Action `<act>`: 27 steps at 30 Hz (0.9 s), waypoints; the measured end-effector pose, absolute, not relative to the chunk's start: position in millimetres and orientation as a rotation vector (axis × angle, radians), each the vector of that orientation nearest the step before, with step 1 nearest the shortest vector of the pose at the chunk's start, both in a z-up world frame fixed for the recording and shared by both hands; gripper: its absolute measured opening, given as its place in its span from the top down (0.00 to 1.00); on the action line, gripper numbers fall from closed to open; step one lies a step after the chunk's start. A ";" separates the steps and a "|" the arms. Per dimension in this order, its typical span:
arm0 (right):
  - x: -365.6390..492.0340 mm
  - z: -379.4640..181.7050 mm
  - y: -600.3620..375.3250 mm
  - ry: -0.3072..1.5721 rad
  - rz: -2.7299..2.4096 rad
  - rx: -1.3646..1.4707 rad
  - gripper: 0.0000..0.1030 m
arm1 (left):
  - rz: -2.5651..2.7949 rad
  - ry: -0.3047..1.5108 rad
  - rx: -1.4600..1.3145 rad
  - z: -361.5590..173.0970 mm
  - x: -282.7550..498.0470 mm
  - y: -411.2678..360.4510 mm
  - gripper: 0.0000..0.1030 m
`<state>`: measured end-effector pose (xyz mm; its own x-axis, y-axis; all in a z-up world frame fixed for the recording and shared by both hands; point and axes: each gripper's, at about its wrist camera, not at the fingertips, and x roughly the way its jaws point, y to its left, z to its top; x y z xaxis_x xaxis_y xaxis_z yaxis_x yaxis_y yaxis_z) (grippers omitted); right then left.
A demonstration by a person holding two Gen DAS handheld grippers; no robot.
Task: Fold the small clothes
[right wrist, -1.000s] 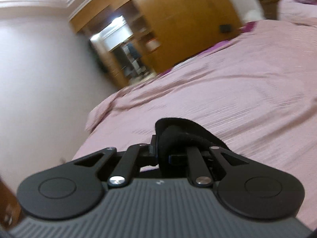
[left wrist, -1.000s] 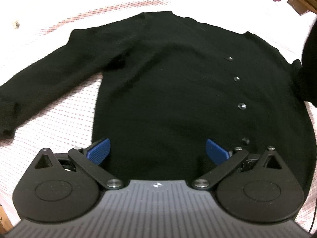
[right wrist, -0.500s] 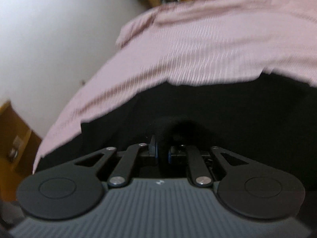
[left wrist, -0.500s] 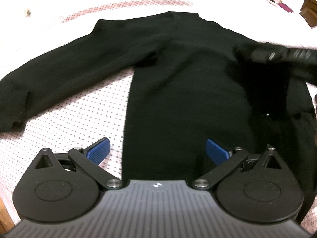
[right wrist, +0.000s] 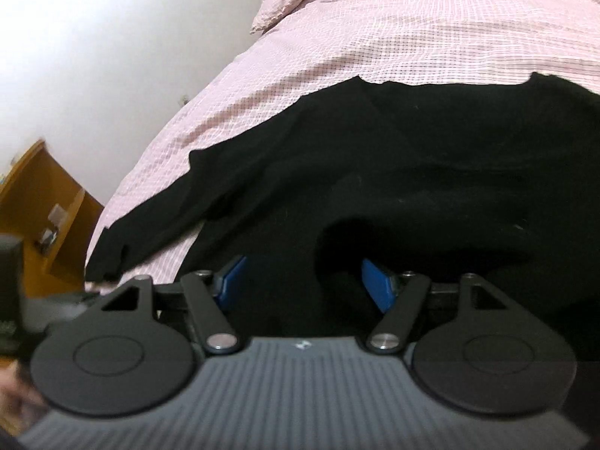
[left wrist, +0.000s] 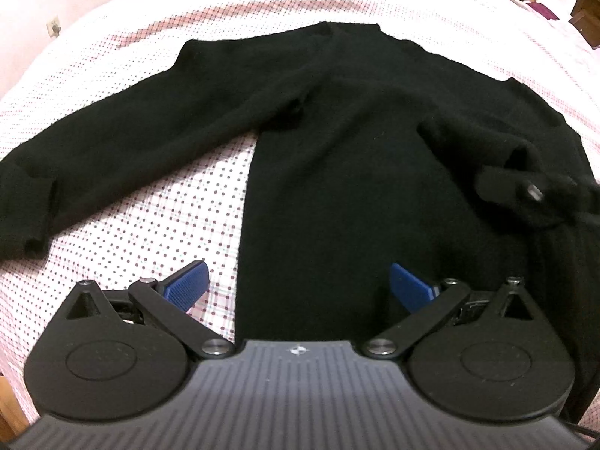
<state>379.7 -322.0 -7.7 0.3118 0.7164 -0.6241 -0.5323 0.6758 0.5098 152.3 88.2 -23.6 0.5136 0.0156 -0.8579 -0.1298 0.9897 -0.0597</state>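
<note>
2 grippers hang over a black sweater (left wrist: pixel 337 172) that lies spread on a bed (left wrist: pixel 150 232) covered in a pink-and-white dotted, checked sheet.

In the left wrist view the left gripper (left wrist: pixel 298 287) has its blue fingers (left wrist: pixel 185 285) spread wide with nothing clamped; the left one sits over bare sheet just beside the garment's side edge, the right one over the black body near the hem. The sweater's body runs away from the camera. 1 sleeve (left wrist: pixel 123 157) stretches out flat to the left, its cuff (left wrist: pixel 24 213) near the frame's left edge. The other sleeve (left wrist: pixel 483 142) is folded inward across the body on the right. The right gripper (left wrist: pixel 532 191) shows there as a dark shape at the end of that folded sleeve; black on black, I cannot tell whether it touches the cloth.

In the right wrist view the right gripper (right wrist: pixel 303 281) has just been opening: its blue fingers (right wrist: pixel 377 288) stand well apart, and a dark fold of the sweater (right wrist: pixel 412 172) bulges up between them, nearer the right one. The pads do not appear to press on it. The outstretched sleeve (right wrist: pixel 176 221) runs off to the left toward the edge of the bed (right wrist: pixel 375 37). A wooden piece of furniture (right wrist: pixel 41 195) stands against the white wall (right wrist: pixel 112 37) at left.
</note>
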 end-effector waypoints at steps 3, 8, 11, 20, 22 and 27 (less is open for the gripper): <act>369.8 0.0 -345.3 0.958 0.831 0.219 0.32 | 0.081 1.016 -0.104 -18.8 153.1 83.3 0.00; 367.5 2.1 -386.0 0.981 0.756 0.207 0.32 | 0.056 0.990 -0.062 -7.1 155.9 66.7 0.00; 369.8 -0.2 -412.8 0.979 0.684 0.209 0.32 | 0.024 0.979 -0.036 -0.9 161.3 51.7 0.00; 389.5 -12.7 -493.6 0.973 0.465 0.302 0.32 | -0.066 0.938 0.045 12.3 187.0 -8.9 0.00; 394.8 -18.3 -502.5 0.975 0.425 0.326 0.32 | -0.095 0.923 0.077 13.5 195.1 -27.9 0.00; 406.2 -30.0 -514.2 0.976 0.393 0.356 0.32 | -0.152 0.905 0.202 2.0 223.8 -73.7 0.00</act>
